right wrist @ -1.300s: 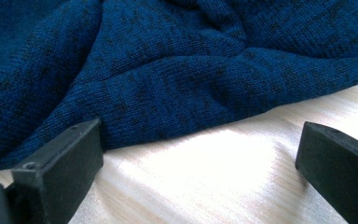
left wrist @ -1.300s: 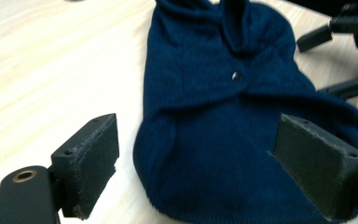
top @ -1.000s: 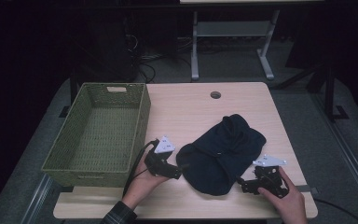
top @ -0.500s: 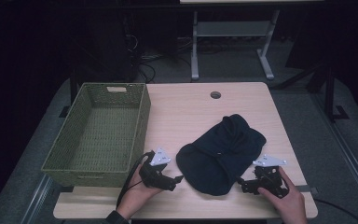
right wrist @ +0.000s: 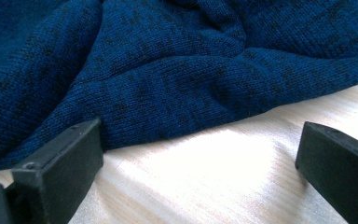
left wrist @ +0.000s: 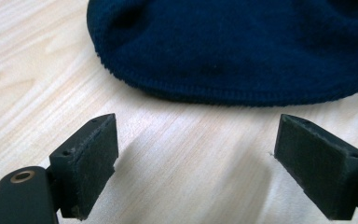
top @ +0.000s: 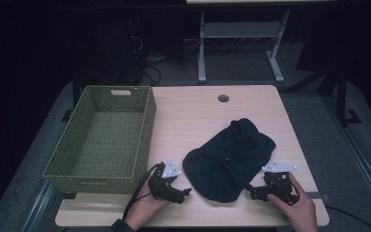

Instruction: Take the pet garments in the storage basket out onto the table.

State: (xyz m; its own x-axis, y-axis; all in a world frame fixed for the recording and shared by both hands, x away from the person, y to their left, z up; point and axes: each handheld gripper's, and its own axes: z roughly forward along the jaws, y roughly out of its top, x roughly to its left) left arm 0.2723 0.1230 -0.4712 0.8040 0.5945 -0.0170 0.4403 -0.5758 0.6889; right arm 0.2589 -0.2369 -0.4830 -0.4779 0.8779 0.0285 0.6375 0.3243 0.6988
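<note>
Two grippers sit low in the high view: the left gripper (top: pixel 179 193) and right gripper (top: pixel 254 190), jaws wide, flank a crumpled navy knit garment (top: pixel 228 157) on the wooden table (top: pixel 193 116). Beyond, at left of frame, stands a green woven basket (top: pixel 104 137).

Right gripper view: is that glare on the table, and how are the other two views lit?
Right gripper view: yes, the table between the open jaws is blown out white. Left gripper view: even light, soft jaw shadows, sweater hem sharp. High view: table lit, surroundings nearly black.
</note>
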